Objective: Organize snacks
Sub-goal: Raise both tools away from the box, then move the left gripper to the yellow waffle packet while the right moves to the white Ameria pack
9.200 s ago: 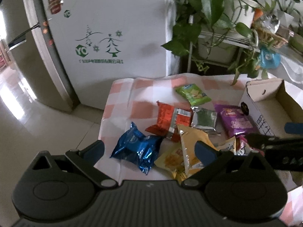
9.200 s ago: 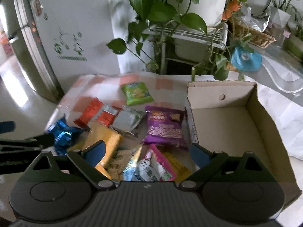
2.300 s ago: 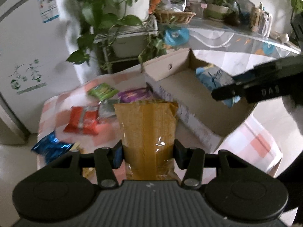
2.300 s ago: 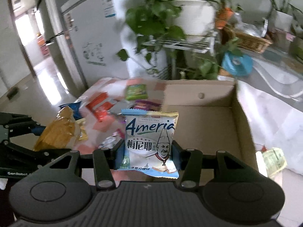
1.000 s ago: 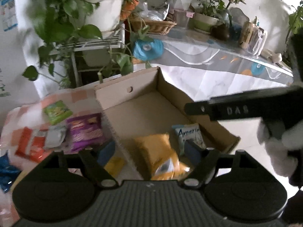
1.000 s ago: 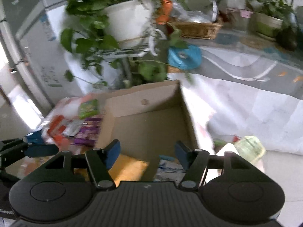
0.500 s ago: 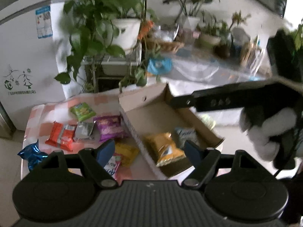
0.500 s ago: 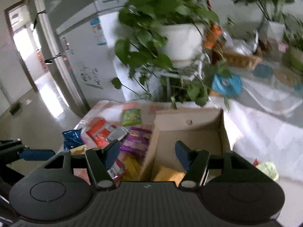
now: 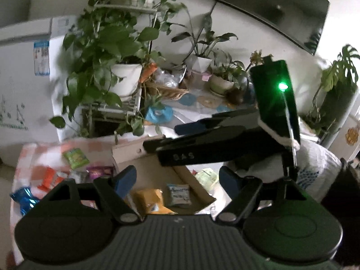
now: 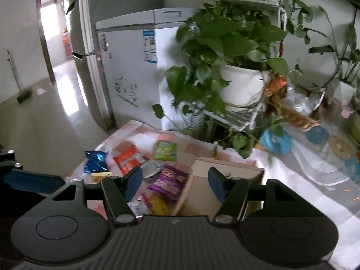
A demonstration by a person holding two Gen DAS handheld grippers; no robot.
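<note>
A cardboard box (image 9: 132, 151) stands on the checked table; in the left wrist view a yellow snack bag (image 9: 151, 200) and a white-blue snack packet (image 9: 179, 194) lie inside it. The box also shows in the right wrist view (image 10: 225, 168). Loose snacks lie left of it: a green packet (image 10: 166, 150), an orange packet (image 10: 130, 159), a blue foil bag (image 10: 95, 162), a purple packet (image 10: 168, 181). My left gripper (image 9: 177, 178) is open and empty, high above the box. My right gripper (image 10: 175, 182) is open and empty, raised above the table. It shows side-on in the left wrist view (image 9: 180, 135).
Potted plants on a white rack (image 10: 236, 85) stand behind the table. A white fridge (image 10: 132, 72) stands at the back left. A glass-topped counter (image 10: 319, 157) with a basket and pots runs to the right. A doorway (image 10: 56, 33) opens at the far left.
Both grippers dropped their packets in the box about a second ago. Since then both have lifted up and back, still open, so the table and box look smaller.
</note>
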